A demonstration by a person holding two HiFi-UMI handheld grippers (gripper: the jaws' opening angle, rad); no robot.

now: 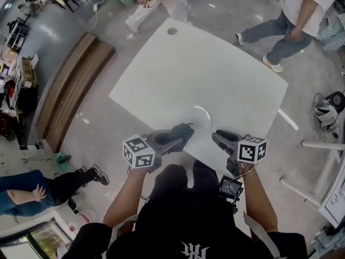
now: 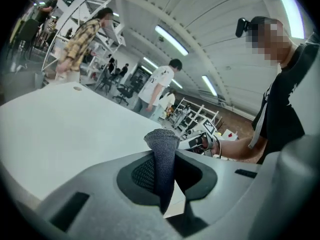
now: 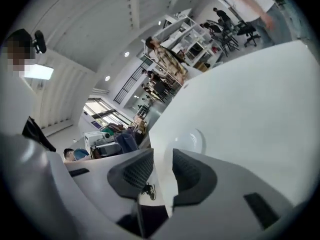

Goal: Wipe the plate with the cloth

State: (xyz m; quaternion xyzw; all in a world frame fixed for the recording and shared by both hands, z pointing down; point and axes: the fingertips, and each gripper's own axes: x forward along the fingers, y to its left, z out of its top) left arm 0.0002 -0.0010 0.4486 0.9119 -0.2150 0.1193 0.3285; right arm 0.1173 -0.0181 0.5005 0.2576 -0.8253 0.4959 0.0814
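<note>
A white plate lies near the front edge of the white table; in the right gripper view the plate shows just past the jaws. My left gripper is shut on a dark grey cloth, which stands up between its pads and hovers over the table's front edge, a little left of the plate. My right gripper stands open at the table edge, right of the plate, with nothing between its pads.
A round cable hole sits at the table's far end. People walk beyond the table. A wooden bench runs along the left, and a seated person's legs are on the floor there. White frames stand at right.
</note>
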